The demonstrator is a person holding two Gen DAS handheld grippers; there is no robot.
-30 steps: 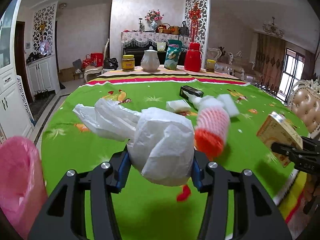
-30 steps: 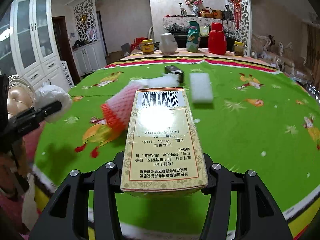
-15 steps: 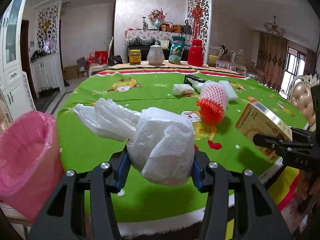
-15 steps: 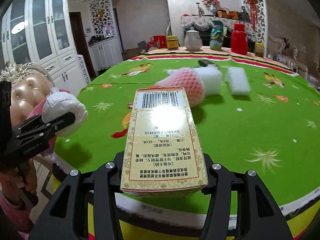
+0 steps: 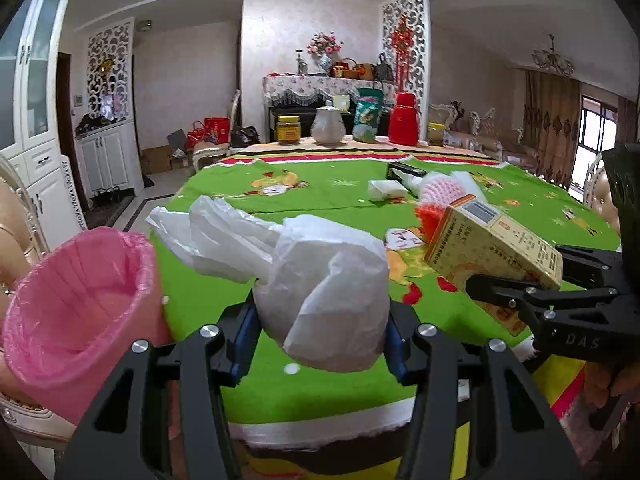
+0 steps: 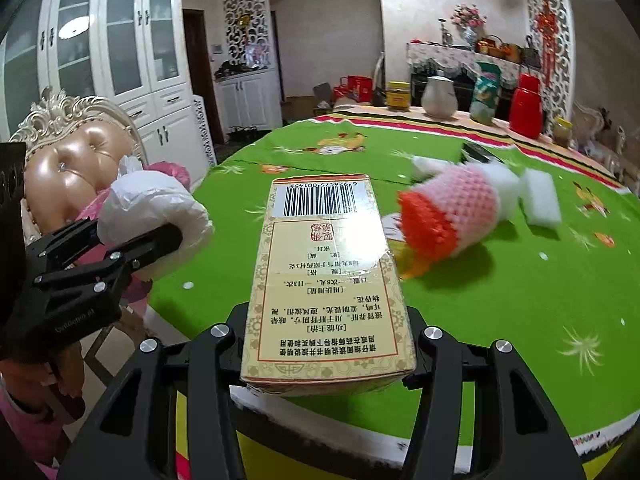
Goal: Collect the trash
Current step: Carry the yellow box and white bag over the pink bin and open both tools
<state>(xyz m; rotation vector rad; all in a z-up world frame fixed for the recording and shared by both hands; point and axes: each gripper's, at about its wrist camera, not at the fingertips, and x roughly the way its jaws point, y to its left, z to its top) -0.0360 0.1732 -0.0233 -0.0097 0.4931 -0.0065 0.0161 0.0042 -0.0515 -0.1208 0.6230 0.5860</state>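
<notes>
1. The left gripper (image 5: 320,336) held a crumpled white plastic bag (image 5: 320,284) between its jaws, beside the pink-lined trash bin (image 5: 76,312).
2. The right gripper (image 6: 326,344) clamped a yellow medicine box (image 6: 324,280) (barcode end forward) above the desk (image 6: 500,300) edge.

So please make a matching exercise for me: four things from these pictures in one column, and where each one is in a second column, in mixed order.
Things:
1. white plastic bag
2. yellow box
3. pink bin liner
4. white teapot

Places:
A. far edge of the table
B. in the right gripper
C. beside the table, lower left
D. in the left gripper

Pairs: 1-D, 2-B, 3-C, 4-A
</notes>
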